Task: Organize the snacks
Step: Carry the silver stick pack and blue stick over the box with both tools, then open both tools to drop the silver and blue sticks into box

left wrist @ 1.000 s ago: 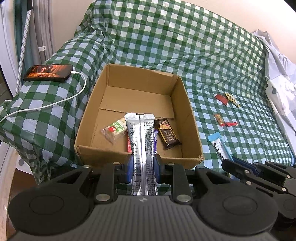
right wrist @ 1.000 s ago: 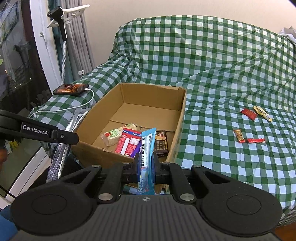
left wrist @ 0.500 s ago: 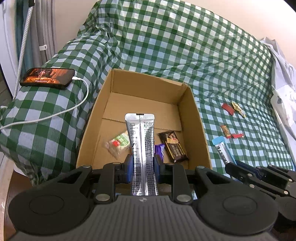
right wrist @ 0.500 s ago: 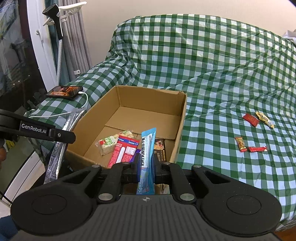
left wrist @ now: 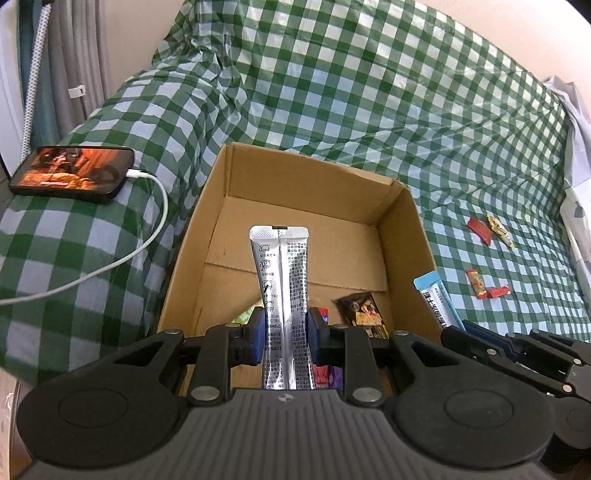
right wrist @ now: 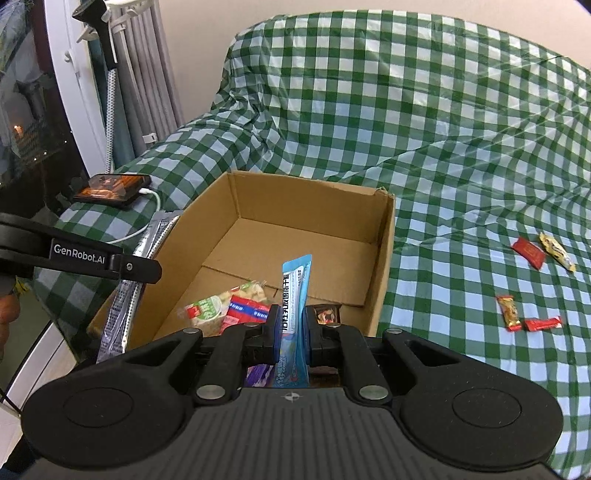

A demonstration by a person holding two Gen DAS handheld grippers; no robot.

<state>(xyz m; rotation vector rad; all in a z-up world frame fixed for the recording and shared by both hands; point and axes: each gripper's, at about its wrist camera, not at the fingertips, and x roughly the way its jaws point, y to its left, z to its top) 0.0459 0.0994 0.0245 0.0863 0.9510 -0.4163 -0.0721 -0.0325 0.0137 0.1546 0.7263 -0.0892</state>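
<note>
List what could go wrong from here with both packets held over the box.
1. The left gripper and right gripper are close together, so they might bump while lowering.
2. The tall silver packet could catch the cardboard box wall or land on the snacks inside.
3. The blue packet, pinched low, may flop.

A sofa draped in a green-and-white checked cover [right wrist: 406,122] fills the room's middle; behind it, a plain cream wall [right wrist: 207,22]; at left, grey pleated curtains [right wrist: 155,74] beside a white-framed window [right wrist: 62,74] showing darkness outside; a lit phone [left wrist: 74,179] on its white charging cable [left wrist: 122,258] rests on the sofa arm; pale patterned fabric [left wrist: 576,147] lies at the right edge.
</note>
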